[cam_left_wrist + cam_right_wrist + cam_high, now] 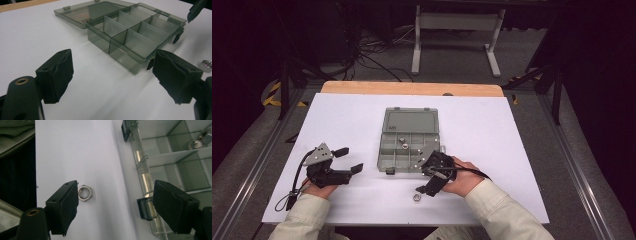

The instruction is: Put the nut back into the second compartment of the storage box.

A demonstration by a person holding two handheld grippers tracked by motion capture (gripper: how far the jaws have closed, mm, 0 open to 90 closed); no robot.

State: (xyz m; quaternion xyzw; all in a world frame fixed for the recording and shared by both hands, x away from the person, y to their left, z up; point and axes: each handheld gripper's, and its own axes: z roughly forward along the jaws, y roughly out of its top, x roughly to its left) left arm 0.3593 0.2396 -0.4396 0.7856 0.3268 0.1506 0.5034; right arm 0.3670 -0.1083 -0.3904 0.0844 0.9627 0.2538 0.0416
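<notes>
Right gripper (428,189) sits near the surface's (512,150) front edge, right of centre, jaws wide apart and gripping nothing. Small silver hex metal nut (85,193) lies flat on the white surface, just beside the inner face of the gripper's left jaw in the right gripper view; can't tell if it touches the pad. Nut is between the jaws but hard over to that side, well apart from the other jaw. In the high view the nut (417,197) is just in front of the smoky grey transparent plastic compartment box (409,150), lid open flat behind it. Box's front wall and a latch sit by the other jaw. Left gripper (348,160) rests left of the box, jaws wide open, empty.
</notes>
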